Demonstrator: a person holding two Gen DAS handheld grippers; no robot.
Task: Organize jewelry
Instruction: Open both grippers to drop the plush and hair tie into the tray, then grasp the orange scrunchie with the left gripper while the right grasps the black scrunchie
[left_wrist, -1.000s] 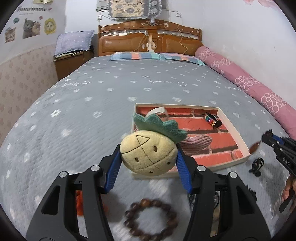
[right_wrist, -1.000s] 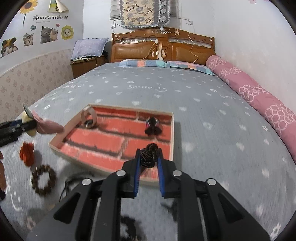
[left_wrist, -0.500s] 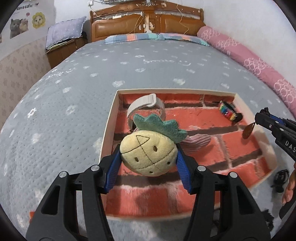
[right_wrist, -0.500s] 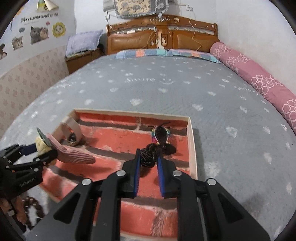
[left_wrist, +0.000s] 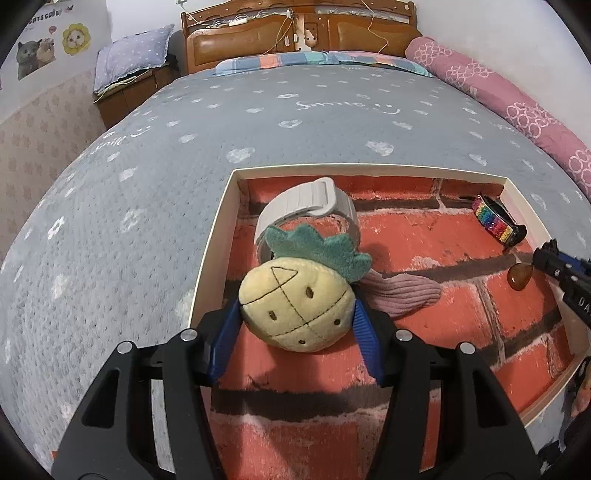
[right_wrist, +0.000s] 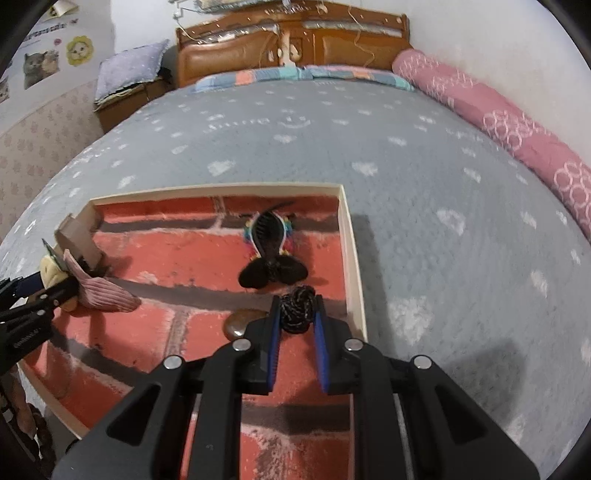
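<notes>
My left gripper (left_wrist: 295, 325) is shut on a plush pineapple hair tie (left_wrist: 299, 299) with a mauve scrunchie (left_wrist: 406, 295), held over the left part of the brick-patterned tray (left_wrist: 214, 243). My right gripper (right_wrist: 295, 317) is shut on a black braided cord (right_wrist: 295, 308) whose brown stone pendant (right_wrist: 242, 321) hangs over the tray's right part (right_wrist: 354, 258). The right gripper and pendant (left_wrist: 519, 277) also show in the left wrist view. In the tray lie a white watch band (left_wrist: 310, 206) and a rainbow rhinestone band (left_wrist: 495, 221).
The tray sits on a grey patterned bedspread (left_wrist: 147, 184). A pink bolster (left_wrist: 517, 107) runs along the right wall and a wooden headboard (left_wrist: 295, 29) stands at the far end. Dark items lie on the bed beyond the tray's near corner (right_wrist: 33, 432).
Both grippers moved forward over the tray and lower. The pineapple tie now hangs above the tray's left side, and the pendant cord has come down near the rainbow band.
</notes>
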